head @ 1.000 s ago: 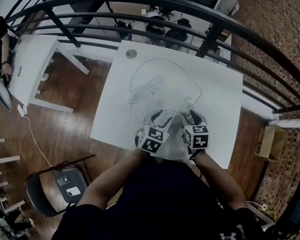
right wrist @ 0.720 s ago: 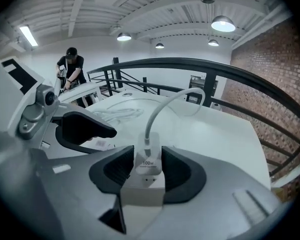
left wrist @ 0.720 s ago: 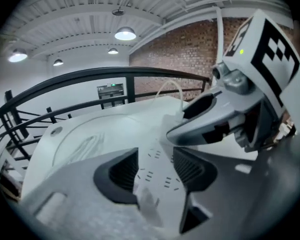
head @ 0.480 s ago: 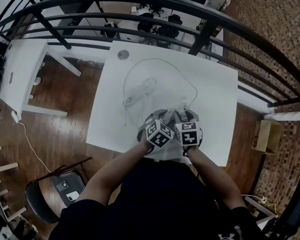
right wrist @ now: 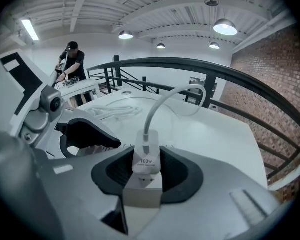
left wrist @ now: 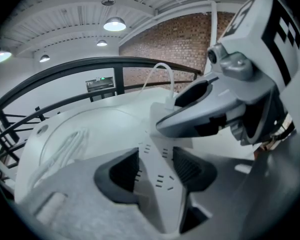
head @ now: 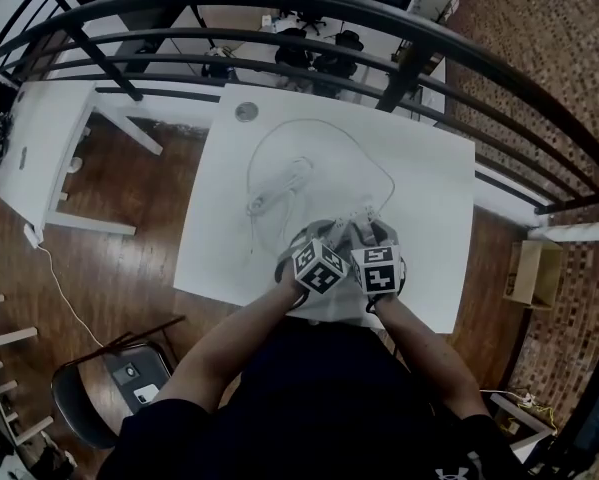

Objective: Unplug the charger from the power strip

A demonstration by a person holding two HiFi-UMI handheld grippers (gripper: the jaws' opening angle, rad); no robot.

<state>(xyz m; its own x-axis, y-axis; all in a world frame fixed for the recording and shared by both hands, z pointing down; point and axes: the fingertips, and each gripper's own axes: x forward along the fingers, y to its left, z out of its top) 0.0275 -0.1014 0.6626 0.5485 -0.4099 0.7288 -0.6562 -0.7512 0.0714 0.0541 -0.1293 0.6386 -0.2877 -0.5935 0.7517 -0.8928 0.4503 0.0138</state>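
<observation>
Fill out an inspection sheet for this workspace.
Surface: white table.
Job's things: charger plugged into the power strip, toward the table's near side.
Clutter: small round object at the far corner.
Grippers: left gripper, jaws just opened wide, straddles the power strip; right gripper, jaws just closing, has its pads on the charger.
Cables: charger cable arcs away; coiled white cable lies beyond.
Surroundings: black railing, brick wall, wooden floor, second white table, a person beyond.
</observation>
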